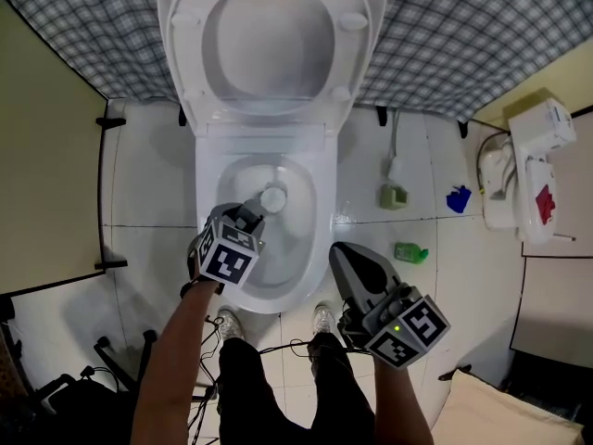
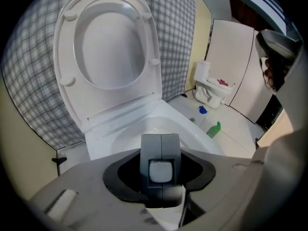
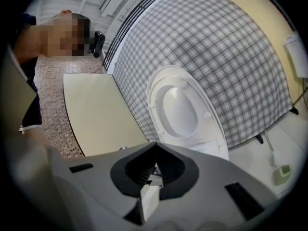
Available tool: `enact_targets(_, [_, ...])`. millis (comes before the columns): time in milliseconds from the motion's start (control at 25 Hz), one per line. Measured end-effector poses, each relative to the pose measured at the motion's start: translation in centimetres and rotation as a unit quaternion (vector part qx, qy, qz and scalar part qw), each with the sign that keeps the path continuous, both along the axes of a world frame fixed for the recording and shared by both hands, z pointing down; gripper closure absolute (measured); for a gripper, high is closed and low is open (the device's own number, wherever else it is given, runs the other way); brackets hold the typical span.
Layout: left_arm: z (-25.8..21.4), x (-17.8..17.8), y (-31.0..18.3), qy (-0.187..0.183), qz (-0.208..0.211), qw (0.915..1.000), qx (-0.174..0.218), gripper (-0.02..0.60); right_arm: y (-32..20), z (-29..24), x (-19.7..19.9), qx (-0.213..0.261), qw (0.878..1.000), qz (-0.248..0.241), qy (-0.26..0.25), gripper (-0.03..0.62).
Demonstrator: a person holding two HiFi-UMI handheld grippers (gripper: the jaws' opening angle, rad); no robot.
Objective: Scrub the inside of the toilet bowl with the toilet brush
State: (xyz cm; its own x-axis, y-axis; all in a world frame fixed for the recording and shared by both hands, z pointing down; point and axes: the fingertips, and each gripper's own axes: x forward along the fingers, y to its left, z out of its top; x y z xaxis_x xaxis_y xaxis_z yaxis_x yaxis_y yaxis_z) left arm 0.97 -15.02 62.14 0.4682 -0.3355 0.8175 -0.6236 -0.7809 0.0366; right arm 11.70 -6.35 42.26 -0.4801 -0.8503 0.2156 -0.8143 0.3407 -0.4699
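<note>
So the toilet brush point(image 1: 272, 197) is already over the toilet bowl point(image 1: 326, 202). All I can really see of it is a white round end sticking out just past the left tool point(image 1: 248, 216), above the hollow of the bowl. The left tool is clamped on a white piece of it, jaws closed round it at a middling width, pointing steeply down. My guess is the brush's long axis runs from the tool forward and down toward the back of the bowl, so scrubbing is just a matter of pushing it lower. I can't make out any bristles.

The right tool point(image 1: 339, 251) hangs beside the bowl's right rim with its jaws pinched together and nothing in them, so the left hand is doing the work.

The bowl looks white and pretty clean, and I can't tell about any water. The seat and lid point(image 1: 269, 35) are flipped up. A green bottle point(image 1: 410, 252) sits on the tiled floor point(image 1: 148, 211), off to the right.
</note>
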Motion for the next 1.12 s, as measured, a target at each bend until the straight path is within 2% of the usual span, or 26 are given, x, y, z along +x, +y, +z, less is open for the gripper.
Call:
enact_targets(200, [-3.6, 2.2, -1.3, 0.046, 0.0, 0.998, 0.043, 0.39, -0.1, -0.5, 0.8, 0.001, 1.0, 0.004, 0.0, 0.594])
enact_targets(360, [-6.1, 4.5, -2.9, 0.094, 0.001, 0.9919, 0.085, 0.39, 0.0, -0.1, 1.2, -0.002, 1.0, 0.005, 0.002, 0.594])
enact_targets(440, [-6.1, 5.2, -3.7, 0.105, -0.008, 0.9902, 0.092, 0.39, 0.2, 0.3, 1.4, -0.005, 1.0, 0.005, 0.003, 0.594])
enact_targets(560, [-5.2, 6.0, -4.4, 0.106, -0.015, 0.9903, 0.088, 0.39, 0.4, 0.7, 2.0, -0.009, 1.0, 0.01, 0.002, 0.594])
enact_targets(680, [-3.4, 6.3, -4.4, 0.09, -0.013, 0.9923, 0.084, 0.39, 0.5, 1.2, 2.8, -0.013, 1.0, 0.015, 0.005, 0.594])
enact_targets(840, [-1.2, 4.8, -5.1, 0.08, -0.049, 0.9921, 0.083, 0.39, 0.5, 1.8, 3.1, -0.017, 1.0, 0.015, 0.007, 0.594])
enact_targets(1120, [-4.8, 2.6, -5.9, 0.097, -0.087, 0.9843, 0.119, 0.391, -0.1, 1.4, 2.5, -0.015, 1.0, 0.005, 0.005, 0.594])
